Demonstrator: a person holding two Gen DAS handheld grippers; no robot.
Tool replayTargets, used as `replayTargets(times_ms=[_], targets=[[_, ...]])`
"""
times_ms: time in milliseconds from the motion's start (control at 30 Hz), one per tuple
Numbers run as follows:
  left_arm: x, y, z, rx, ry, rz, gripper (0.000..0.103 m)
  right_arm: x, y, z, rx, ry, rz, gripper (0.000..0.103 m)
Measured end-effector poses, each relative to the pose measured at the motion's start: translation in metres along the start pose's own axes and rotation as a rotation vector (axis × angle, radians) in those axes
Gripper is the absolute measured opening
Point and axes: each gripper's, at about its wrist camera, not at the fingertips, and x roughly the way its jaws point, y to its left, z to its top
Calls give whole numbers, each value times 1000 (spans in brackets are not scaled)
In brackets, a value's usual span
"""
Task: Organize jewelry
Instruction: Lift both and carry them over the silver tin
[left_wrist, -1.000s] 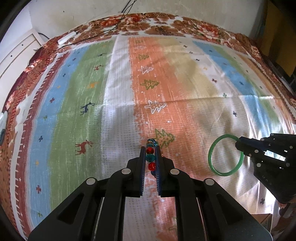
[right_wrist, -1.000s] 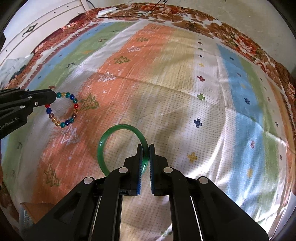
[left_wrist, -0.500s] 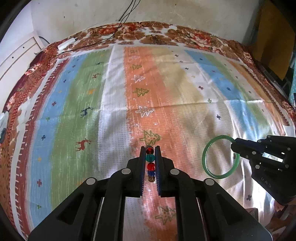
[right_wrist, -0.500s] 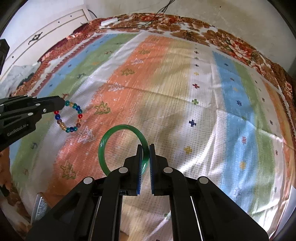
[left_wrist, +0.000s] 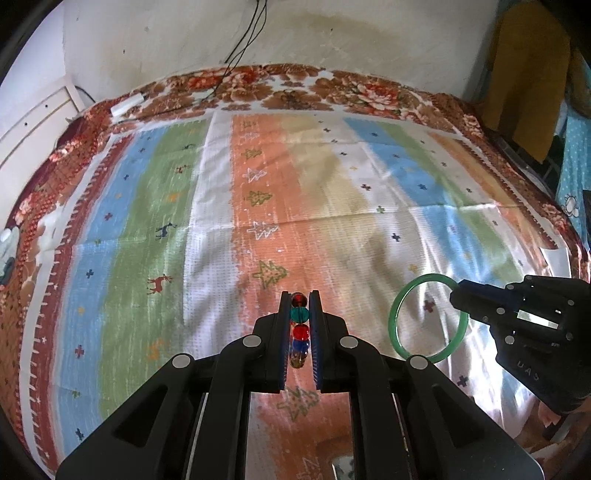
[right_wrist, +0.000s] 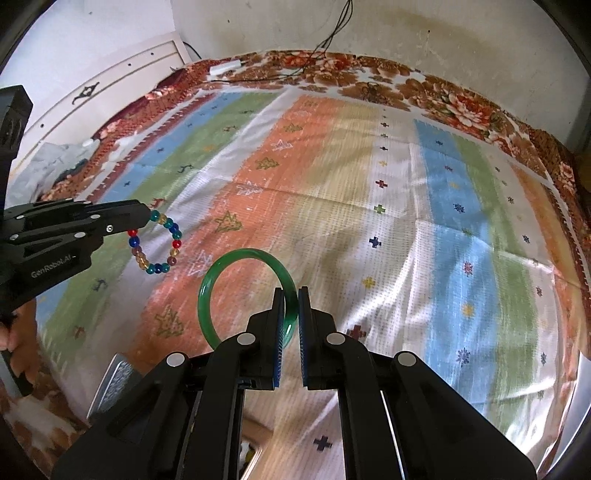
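My left gripper (left_wrist: 300, 299) is shut on a bracelet of coloured beads (left_wrist: 300, 332), held edge-on between the jaws above the bed. In the right wrist view that bracelet (right_wrist: 157, 242) hangs as a ring from the left gripper (right_wrist: 146, 216) at the left. My right gripper (right_wrist: 291, 295) is shut on a green bangle (right_wrist: 221, 288), held upright above the cloth. In the left wrist view the bangle (left_wrist: 397, 321) and the right gripper (left_wrist: 458, 295) are at the right.
A striped cloth (left_wrist: 332, 192) with trees and deer covers a floral bedspread (left_wrist: 295, 88). White wall and cables lie behind. A white power strip (right_wrist: 225, 66) lies at the far edge. A metal box edge (right_wrist: 114, 380) shows low left in the right wrist view.
Both grippers have risen and pulled back from the cloth, each still holding its piece. More of the wall and bed shows in both views now.
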Motion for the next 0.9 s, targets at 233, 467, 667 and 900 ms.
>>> replayTargets(times_ms=[233,467,667,900], targets=[[-23,-12,-8,21,-38,-28,9,-23,5,-12,-6,-34,11,8],[-49,-21,-25,31,-74,-58,9,-42,11,-26,-8,-62,24,8],[-61,-26,-39,39,-86,-76,9,-48,14,-37,-7,-64,25,8],[-68,-32,-54,56,-85,-84,9,-56,17,-50,-6,-64,30,8]])
